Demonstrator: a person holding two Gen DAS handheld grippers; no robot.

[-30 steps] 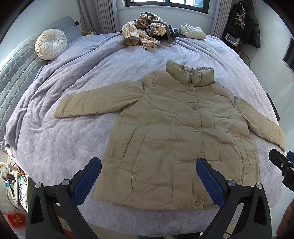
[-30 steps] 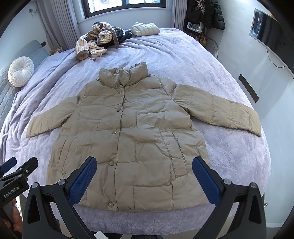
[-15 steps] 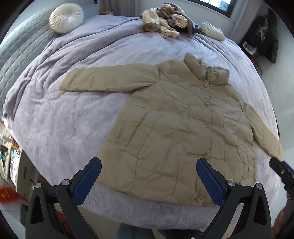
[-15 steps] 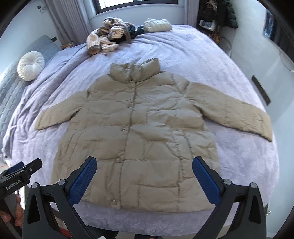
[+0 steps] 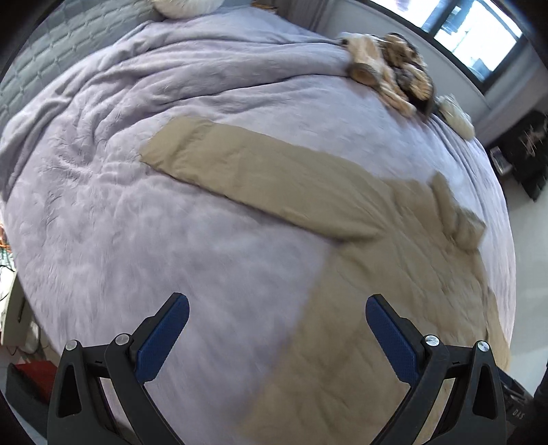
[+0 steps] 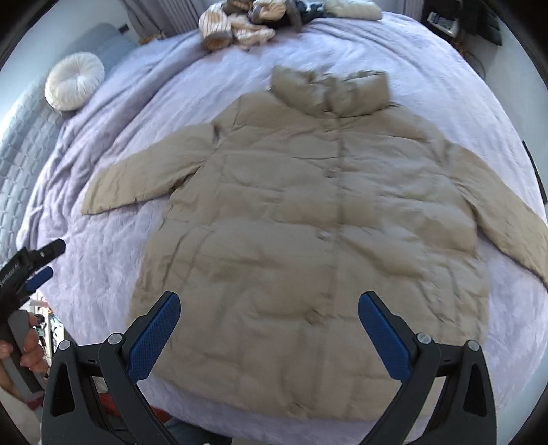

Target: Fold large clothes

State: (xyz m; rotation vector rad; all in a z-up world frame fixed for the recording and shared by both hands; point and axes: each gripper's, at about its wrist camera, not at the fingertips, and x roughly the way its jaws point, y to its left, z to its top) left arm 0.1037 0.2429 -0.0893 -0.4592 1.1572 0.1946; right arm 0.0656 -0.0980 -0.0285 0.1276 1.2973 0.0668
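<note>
A tan puffer jacket (image 6: 308, 222) lies flat and buttoned on the lilac bedspread (image 6: 113, 239), collar away from me, both sleeves spread out. In the left wrist view its left sleeve (image 5: 260, 174) stretches across the middle and the body (image 5: 394, 308) fills the lower right. My left gripper (image 5: 277, 328) hovers open over the bedspread beside the jacket's left side, holding nothing. My right gripper (image 6: 269, 325) hangs open above the jacket's lower hem, also with nothing in it. The left gripper (image 6: 30, 270) also shows at the left edge of the right wrist view, in a hand.
A heap of striped and cream clothes (image 6: 246, 24) lies at the far end of the bed. A round white cushion (image 6: 73, 80) rests against the grey quilted headboard (image 6: 20, 143). Dark coats (image 5: 527, 150) hang by the right wall. The bed's near edge runs under my grippers.
Both grippers have moved forward and lower toward the bed. The left one swung left, so the sleeve now fills its view. The jacket itself has not moved.
</note>
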